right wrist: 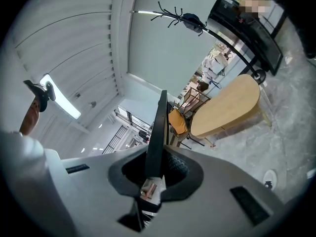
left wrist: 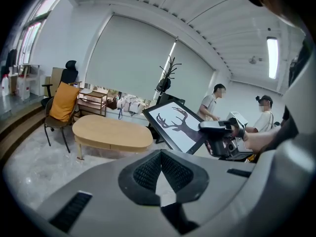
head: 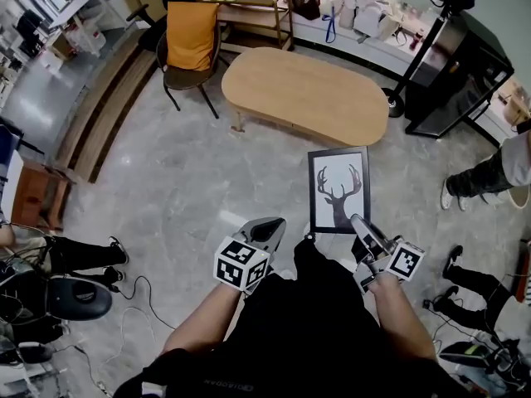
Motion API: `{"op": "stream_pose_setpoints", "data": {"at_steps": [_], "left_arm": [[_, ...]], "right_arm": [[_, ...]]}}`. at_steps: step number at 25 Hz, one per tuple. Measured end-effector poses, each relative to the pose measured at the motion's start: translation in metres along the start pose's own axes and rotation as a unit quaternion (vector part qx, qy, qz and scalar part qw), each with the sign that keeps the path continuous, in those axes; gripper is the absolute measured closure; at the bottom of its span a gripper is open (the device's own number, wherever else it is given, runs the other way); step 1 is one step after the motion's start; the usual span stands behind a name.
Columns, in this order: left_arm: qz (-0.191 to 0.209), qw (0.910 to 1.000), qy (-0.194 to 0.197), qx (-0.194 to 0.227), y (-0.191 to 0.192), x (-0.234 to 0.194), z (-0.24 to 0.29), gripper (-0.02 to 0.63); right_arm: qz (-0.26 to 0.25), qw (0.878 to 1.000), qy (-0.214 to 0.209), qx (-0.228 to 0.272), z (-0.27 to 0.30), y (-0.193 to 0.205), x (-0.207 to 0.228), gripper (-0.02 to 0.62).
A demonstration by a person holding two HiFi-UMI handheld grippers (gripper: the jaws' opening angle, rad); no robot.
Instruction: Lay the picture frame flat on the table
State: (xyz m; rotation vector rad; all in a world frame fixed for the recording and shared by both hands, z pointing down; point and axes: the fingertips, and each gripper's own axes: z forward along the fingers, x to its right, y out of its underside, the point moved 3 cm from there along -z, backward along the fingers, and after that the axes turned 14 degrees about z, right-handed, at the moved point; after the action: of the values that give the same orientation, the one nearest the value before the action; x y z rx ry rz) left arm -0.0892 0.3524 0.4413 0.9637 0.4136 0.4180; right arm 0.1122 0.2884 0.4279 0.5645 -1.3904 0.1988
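The picture frame (head: pixel 339 191), black-rimmed with a deer silhouette on white, hangs over the floor short of the oval wooden table (head: pixel 307 94). My right gripper (head: pixel 360 222) is shut on its near lower edge. In the right gripper view the frame (right wrist: pixel 158 132) shows edge-on, rising from between the jaws (right wrist: pixel 154 171). My left gripper (head: pixel 269 229) is beside it at the left, apart from the frame, jaws shut with nothing in them (left wrist: pixel 159 158). In the left gripper view the frame (left wrist: pixel 173 125) tilts in front of the table (left wrist: pixel 111 132).
A chair with an orange cushion (head: pixel 189 44) stands left of the table, a wooden shelf cart (head: pixel 253 11) behind it. A black stand (head: pixel 419 56) and a dark screen (head: pixel 465 65) sit at the right. People's legs (head: pixel 481 177) are at the right, another person (head: pixel 75 255) at the left.
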Motion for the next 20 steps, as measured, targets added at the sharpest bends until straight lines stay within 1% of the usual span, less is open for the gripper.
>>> {"op": "stream_pose_setpoints", "data": {"at_steps": [3,7,10,15,17,20], "left_arm": [[0.007,0.9998,-0.012,-0.011,-0.011,-0.024,0.014,0.606],[0.014,0.9994,-0.021,-0.022,-0.037,-0.056,0.051,0.606],[0.019,0.9997,-0.012,-0.012,-0.068,-0.069,0.080,0.606],[0.063,0.9979,0.005,-0.010,-0.114,-0.080,0.130,0.606],[0.075,0.9971,0.008,-0.016,-0.123,-0.085,0.148,0.606],[0.078,0.9962,0.025,-0.028,-0.125,-0.082,0.167,0.606]], "right_arm": [[-0.003,1.000,0.000,0.001,0.020,-0.026,0.013,0.566],[0.008,1.000,-0.027,0.010,0.049,-0.063,0.019,0.566],[0.011,0.999,-0.030,0.011,0.060,-0.089,0.025,0.566],[-0.006,0.999,-0.023,0.022,0.074,-0.148,0.038,0.566],[-0.003,0.999,-0.031,0.031,0.084,-0.169,0.042,0.566],[0.010,0.998,-0.026,0.048,0.084,-0.185,0.049,0.565]]}}
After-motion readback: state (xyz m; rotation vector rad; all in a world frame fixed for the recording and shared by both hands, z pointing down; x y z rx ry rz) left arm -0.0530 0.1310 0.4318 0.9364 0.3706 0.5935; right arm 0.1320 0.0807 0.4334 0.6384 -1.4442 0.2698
